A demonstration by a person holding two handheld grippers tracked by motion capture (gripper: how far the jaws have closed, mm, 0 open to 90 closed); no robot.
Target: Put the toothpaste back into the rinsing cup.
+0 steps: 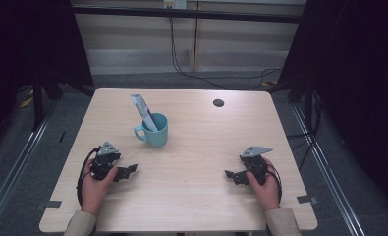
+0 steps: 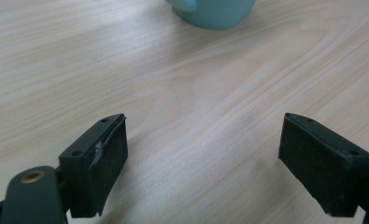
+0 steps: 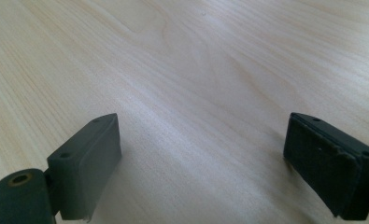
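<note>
Both grippers lie low on the table with their jaws spread wide and nothing between them. The left gripper [image 1: 126, 170] sits in the lower left of the high view, the right gripper [image 1: 232, 175] in the lower right, each held by a hand [image 1: 94, 187] reaching in from the bottom edge. In the left gripper view its black pads [image 2: 108, 158] frame bare wood, with the base of the teal mug [image 2: 214, 11] at the top edge. In the high view the mug [image 1: 153, 130] stands upright at centre, near the left gripper, handle turned left, a flat packet [image 1: 143, 112] leaning out of it toward the upper left. Picking the packet cleanly probably means lifting it along its lean while steadying the mug. The table [image 1: 201, 206] is pale wood with a small dark hole [image 1: 218, 103] in the upper right; dark curtains, rails and trailing cables surround it.
</note>
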